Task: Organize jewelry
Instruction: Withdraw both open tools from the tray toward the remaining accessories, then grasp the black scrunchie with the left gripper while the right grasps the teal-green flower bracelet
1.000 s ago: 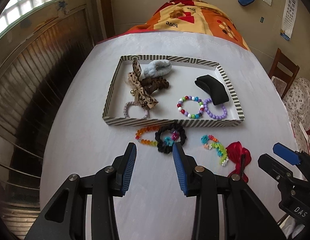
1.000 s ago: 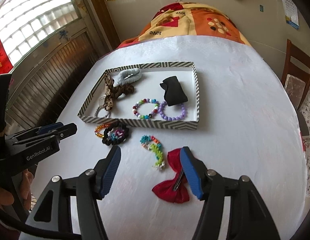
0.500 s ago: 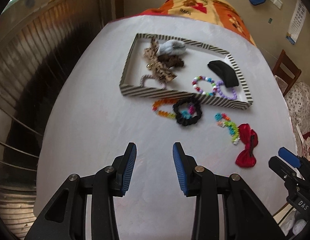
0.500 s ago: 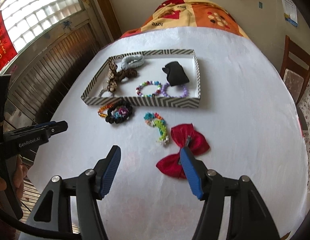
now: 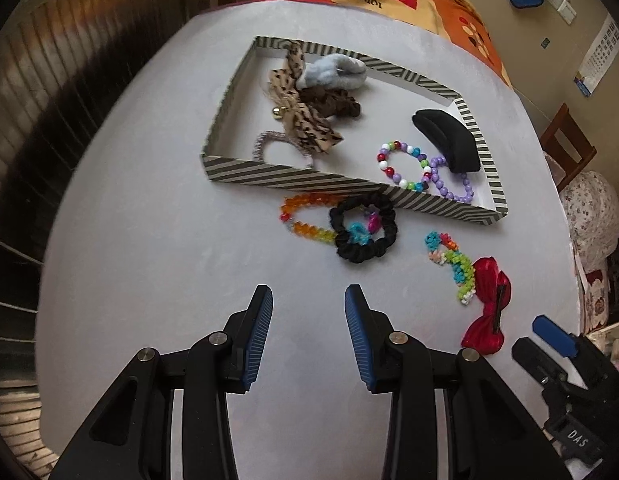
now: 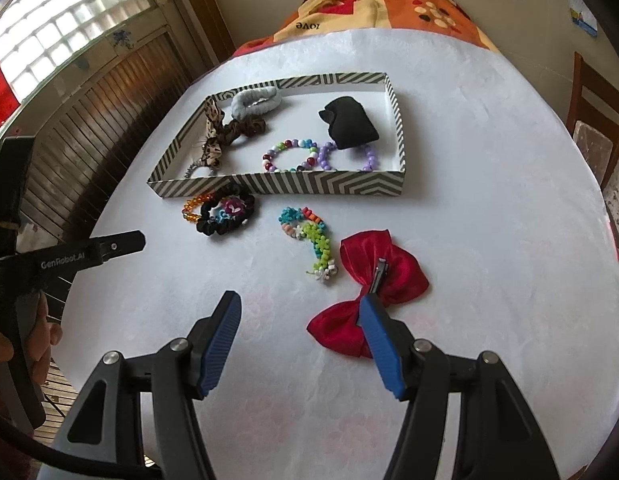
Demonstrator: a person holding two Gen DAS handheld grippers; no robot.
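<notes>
Left gripper [image 5: 308, 300] spread wide, nothing between its fingers, above bare white table [image 5: 157, 240]. Right gripper [image 6: 300, 308] likewise parted and empty, its right fingertip overlapping the red bow clip [image 6: 369, 280] in view; contact unclear. Just beyond the bow, a multicoloured bead strand [image 6: 311, 236]. Further left, a black scrunchie [image 5: 364, 227] lying over one end of an orange bead bracelet [image 5: 305, 216], both just outside the striped tray [image 5: 293, 178]. Inside the tray: leopard bow [image 5: 299, 116], blue fuzzy scrunchie [image 5: 335, 72], two bead bracelets, black clip [image 5: 449, 138].
</notes>
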